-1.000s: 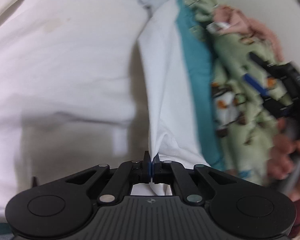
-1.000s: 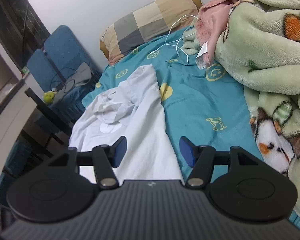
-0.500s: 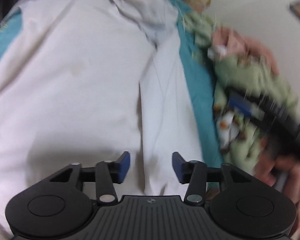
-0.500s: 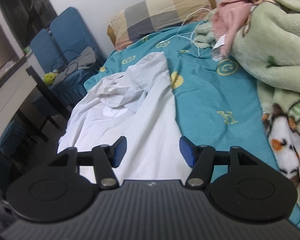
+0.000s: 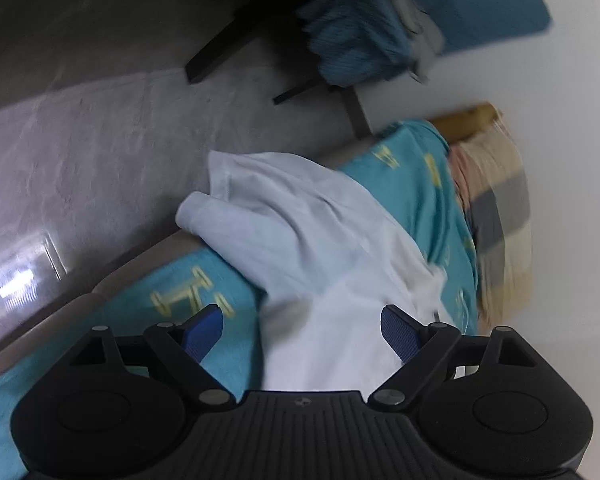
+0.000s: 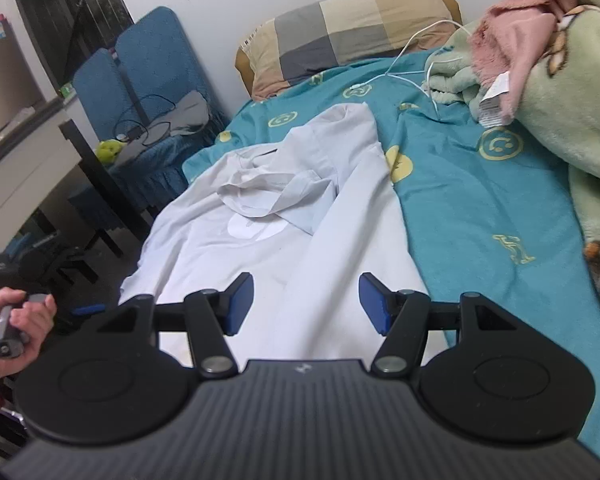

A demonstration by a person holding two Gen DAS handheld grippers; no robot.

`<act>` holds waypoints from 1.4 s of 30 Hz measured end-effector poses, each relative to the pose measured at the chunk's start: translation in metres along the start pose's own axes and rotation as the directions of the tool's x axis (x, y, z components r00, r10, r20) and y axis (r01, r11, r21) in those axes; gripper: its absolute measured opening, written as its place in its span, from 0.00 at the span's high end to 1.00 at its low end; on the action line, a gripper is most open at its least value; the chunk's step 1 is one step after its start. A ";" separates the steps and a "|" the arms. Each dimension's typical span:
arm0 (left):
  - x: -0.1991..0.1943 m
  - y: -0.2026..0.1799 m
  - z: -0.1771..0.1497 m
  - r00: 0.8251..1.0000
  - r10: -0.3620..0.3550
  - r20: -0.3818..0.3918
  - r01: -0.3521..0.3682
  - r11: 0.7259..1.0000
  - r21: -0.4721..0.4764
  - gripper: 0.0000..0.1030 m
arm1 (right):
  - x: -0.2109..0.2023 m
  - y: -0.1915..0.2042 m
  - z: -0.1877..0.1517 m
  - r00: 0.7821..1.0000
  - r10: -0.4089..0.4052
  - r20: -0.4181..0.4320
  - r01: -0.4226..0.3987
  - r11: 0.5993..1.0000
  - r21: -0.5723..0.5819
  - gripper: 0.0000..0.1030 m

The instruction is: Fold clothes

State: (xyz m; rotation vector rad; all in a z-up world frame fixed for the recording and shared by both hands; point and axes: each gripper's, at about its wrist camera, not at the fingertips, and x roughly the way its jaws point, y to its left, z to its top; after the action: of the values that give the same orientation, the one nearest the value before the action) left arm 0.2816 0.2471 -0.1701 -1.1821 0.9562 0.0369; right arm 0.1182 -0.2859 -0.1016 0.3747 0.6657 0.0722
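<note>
Risk: white shirt (image 6: 284, 232) overhanging bed (image 6: 480, 216) edge at 9 o'clock; could slide toward floor (image 5: 80, 140) if tugged from that side. Collar bunched at 12 o'clock; may fold in crooked.
Left claw (image 5: 302, 330): fingers apart, empty.
Right claw (image 6: 306, 304): fingers apart, empty, above shirt hem.
Count: shirt 1, pillow (image 6: 352, 28) 1, chairs (image 6: 140, 76) 2, claws 2.

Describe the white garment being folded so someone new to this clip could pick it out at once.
Start at the bed's teal sheet with yellow symbols. The white shirt lies spread along its left side, collar toward the checked pillow. It is the only smooth white cloth; the neighbouring green blanket and pink blanket are fuzzy.
</note>
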 end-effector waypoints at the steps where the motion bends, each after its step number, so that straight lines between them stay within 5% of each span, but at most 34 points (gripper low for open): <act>1: 0.011 0.007 0.003 1.000 -0.017 -0.009 0.016 1.000 -0.023 0.18 | 0.006 0.002 0.001 1.000 -0.001 -0.002 0.001 1.000 -0.002 0.40; 8: 0.055 0.014 0.024 0.992 -0.070 0.106 0.071 0.997 -0.004 0.19 | 0.037 0.013 0.007 1.000 0.007 -0.004 -0.007 1.000 0.012 0.40; 13: 0.088 0.010 0.030 0.985 0.007 0.173 -0.023 0.995 0.093 0.33 | 0.047 0.014 0.005 1.000 0.002 -0.021 -0.002 1.000 0.015 0.40; 15: 0.097 0.005 0.033 0.979 0.046 0.197 -0.072 0.990 0.125 0.42 | 0.048 0.013 0.004 1.000 -0.001 -0.028 0.001 1.000 0.019 0.40; 18: 0.104 -0.004 0.037 0.970 0.084 0.226 -0.123 0.978 0.167 0.76 | 0.047 0.013 0.004 1.000 0.001 -0.024 0.000 1.000 0.020 0.40; 19: 0.104 -0.011 0.037 0.968 0.086 0.235 -0.136 0.969 0.205 0.97 | 0.046 0.014 0.005 1.000 0.003 -0.018 -0.002 1.000 0.018 0.40; 21: 0.096 -0.032 0.030 0.952 0.102 0.288 -0.187 0.939 0.288 0.98 | 0.042 0.014 0.005 1.000 0.006 -0.003 -0.006 1.000 0.019 0.40; 26: 0.071 -0.093 0.003 0.905 0.108 0.412 -0.314 0.823 0.473 0.99 | 0.031 0.010 0.010 1.000 0.017 0.022 -0.018 0.999 0.042 0.40; 28: 0.062 -0.126 -0.017 0.891 0.084 0.446 -0.352 0.748 0.562 0.99 | 0.026 0.008 0.012 0.999 0.021 0.035 -0.023 0.998 0.058 0.40; 31: 0.058 -0.179 -0.058 0.882 0.053 0.469 -0.403 0.601 0.690 0.99 | 0.017 0.002 0.016 0.998 0.018 0.057 -0.023 0.996 0.085 0.40; 34: 0.066 -0.228 -0.112 0.892 0.023 0.452 -0.413 0.450 0.792 0.99 | 0.008 -0.007 0.018 0.997 0.011 0.070 -0.019 0.993 0.118 0.40; 36: 0.077 -0.253 -0.151 0.905 0.011 0.424 -0.396 0.380 0.836 0.99 | 0.004 -0.013 0.019 0.997 0.004 0.076 -0.015 0.990 0.142 0.40; 40: 0.106 -0.281 -0.232 0.945 0.011 0.328 -0.317 0.290 0.903 0.97 | -0.001 -0.029 0.018 0.996 0.007 0.092 -0.023 0.984 0.178 0.40; 42: 0.117 -0.283 -0.264 0.964 0.021 0.266 -0.262 0.278 0.924 0.89 | -0.003 -0.035 0.017 0.996 0.005 0.092 -0.021 0.984 0.175 0.40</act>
State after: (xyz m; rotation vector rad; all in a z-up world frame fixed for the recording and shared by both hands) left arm 0.3321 -0.1339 -0.0432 0.0941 0.6709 -0.2563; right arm 0.1245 -0.3238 -0.1006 0.5491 0.5806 0.0087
